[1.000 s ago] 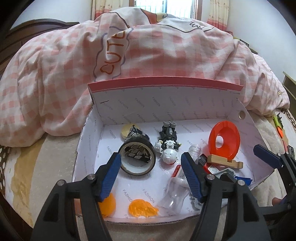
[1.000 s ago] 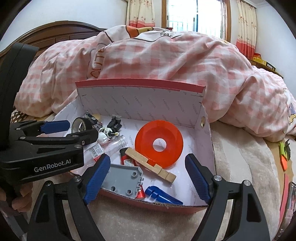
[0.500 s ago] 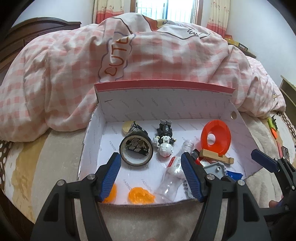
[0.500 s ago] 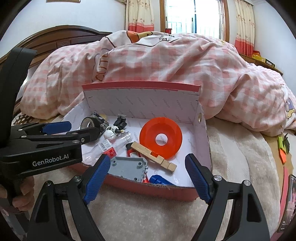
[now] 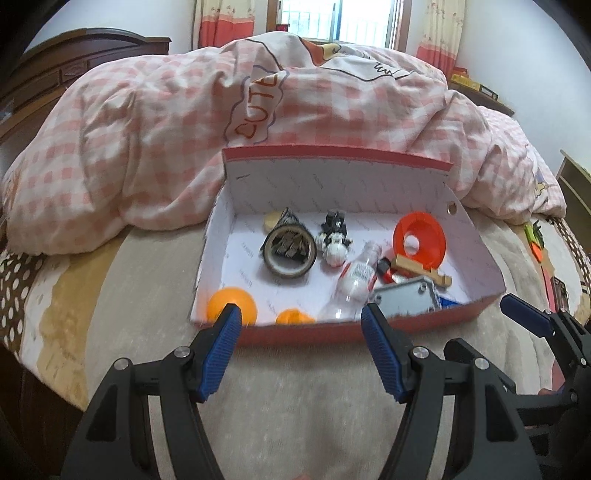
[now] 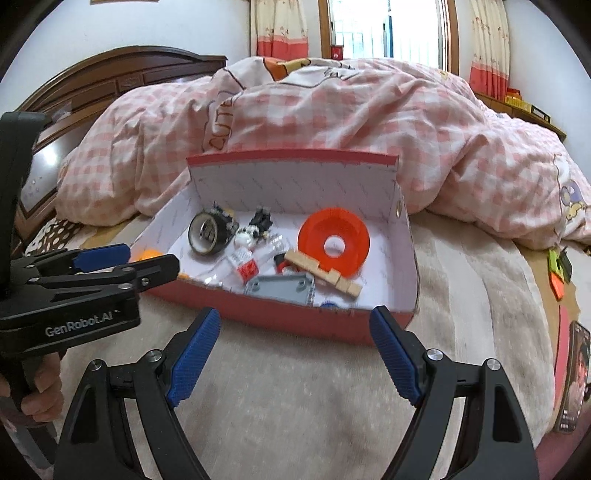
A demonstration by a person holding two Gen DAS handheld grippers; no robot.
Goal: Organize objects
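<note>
Since both our grippers, left gripper (image 5: 301, 349) and right gripper (image 6: 295, 354), hang spread wide and empty over the bed (image 6: 295, 387) just short of the box (image 5: 332, 334), we'd say the sorting looks about done, so we'd lift clear without clipping its near wall. It sits by the quilt (image 5: 147, 147), long axis across our view, tall flap away from us.

A home bedroom: ahead of the tool a rumpled pink checked duvet (image 5: 177, 147) is heaped on a bed (image 6: 295, 387) with a dark carved wooden headboard (image 6: 110, 79), and a curtained window (image 6: 380, 29) sits in the far wall.
</note>
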